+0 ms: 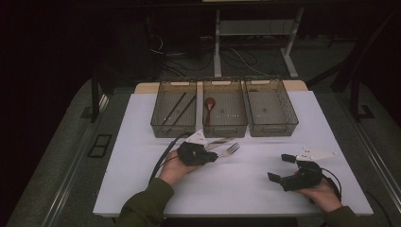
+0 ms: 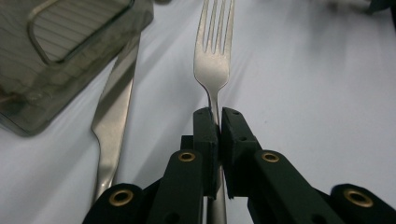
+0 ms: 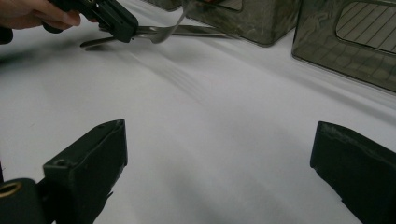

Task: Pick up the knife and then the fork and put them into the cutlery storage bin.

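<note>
From the high view, three bins stand in a row at the far side of the table (image 1: 142, 189). The left bin (image 1: 174, 109) holds dark chopsticks (image 1: 176, 109), the middle bin (image 1: 224, 109) a brown spoon (image 1: 209, 105), and the right bin (image 1: 270, 108) looks bare. Just in front of the middle bin, the left gripper (image 1: 213, 154) is clamped on the handle of a fork (image 1: 230, 150), whose tines point toward the right bin. A knife (image 1: 218, 141) lies between the fork and the middle bin. The right gripper (image 1: 279, 168) sits well apart from the middle bin, toward the table's near right, jaws spread and holding nothing.

In the left gripper view, the left gripper (image 2: 217, 116) has its jaws pressed together on the fork (image 2: 213, 65) at the neck, just below the tines. The knife (image 2: 112, 126) lies on the table beside the fork, its far end running under the corner of a bin (image 2: 56, 60).

In the right gripper view, the right gripper (image 3: 219, 154) is wide open over bare table, while the fork (image 3: 163, 31) shows beyond, in front of the bins, with its tines raised off the cloth.

The step in hand looks to be the pickup of the fork, with the grasp made and the lift just starting. Sorting seems the aim, so the next move likely calls for carrying the fork up over a bin rim, probably the bare right bin, keeping the grip firm so the fork does not pivot in the narrow hold, then lowering before release.
</note>
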Demonstrator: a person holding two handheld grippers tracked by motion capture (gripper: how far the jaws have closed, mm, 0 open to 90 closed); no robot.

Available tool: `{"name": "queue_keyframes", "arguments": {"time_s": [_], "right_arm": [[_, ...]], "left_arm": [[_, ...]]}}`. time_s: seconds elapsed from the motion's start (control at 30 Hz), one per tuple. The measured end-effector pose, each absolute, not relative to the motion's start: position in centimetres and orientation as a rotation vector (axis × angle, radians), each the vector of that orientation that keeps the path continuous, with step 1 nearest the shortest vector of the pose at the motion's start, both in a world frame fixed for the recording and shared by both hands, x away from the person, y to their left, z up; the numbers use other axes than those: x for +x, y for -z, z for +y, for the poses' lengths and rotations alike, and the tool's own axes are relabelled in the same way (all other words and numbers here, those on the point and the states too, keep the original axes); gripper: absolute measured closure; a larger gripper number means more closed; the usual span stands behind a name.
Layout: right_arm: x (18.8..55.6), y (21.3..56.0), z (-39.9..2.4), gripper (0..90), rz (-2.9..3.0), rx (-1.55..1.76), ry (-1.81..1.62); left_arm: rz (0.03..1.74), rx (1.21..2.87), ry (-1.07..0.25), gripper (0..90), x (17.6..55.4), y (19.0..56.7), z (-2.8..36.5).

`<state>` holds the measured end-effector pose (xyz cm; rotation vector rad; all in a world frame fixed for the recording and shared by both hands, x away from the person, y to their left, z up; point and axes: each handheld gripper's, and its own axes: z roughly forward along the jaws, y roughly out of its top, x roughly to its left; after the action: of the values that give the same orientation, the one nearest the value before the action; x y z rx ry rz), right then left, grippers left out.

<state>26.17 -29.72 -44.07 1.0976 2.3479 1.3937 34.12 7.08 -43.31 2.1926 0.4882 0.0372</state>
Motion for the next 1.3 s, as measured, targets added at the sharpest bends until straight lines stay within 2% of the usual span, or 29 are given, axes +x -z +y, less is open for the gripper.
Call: {"name": "queue_keyframes", "arguments": {"time_s": [0.37, 0.87, 1.1, 1.3], "right_arm": [[27.2, 42.0, -28.8, 7.6, 2.330, 1.118, -1.503], [31.7, 40.3, -22.4, 42.7, 2.387, 1.155, -1.694], [32.7, 40.9, -21.5, 61.4, 2.413, 1.230, -1.720], [33.2, 41.0, -21.3, 72.4, 2.407, 1.263, -1.735]], "left_arm": [[0.505, 2.143, -0.089, 84.4, 33.2, 41.6, 7.0], [0.546, 2.105, -0.165, 84.3, 30.8, 40.5, 6.1], [0.540, 2.109, -0.192, 84.3, 30.7, 40.5, 5.8], [0.544, 2.109, -0.212, 84.3, 30.6, 40.5, 5.7]]}}
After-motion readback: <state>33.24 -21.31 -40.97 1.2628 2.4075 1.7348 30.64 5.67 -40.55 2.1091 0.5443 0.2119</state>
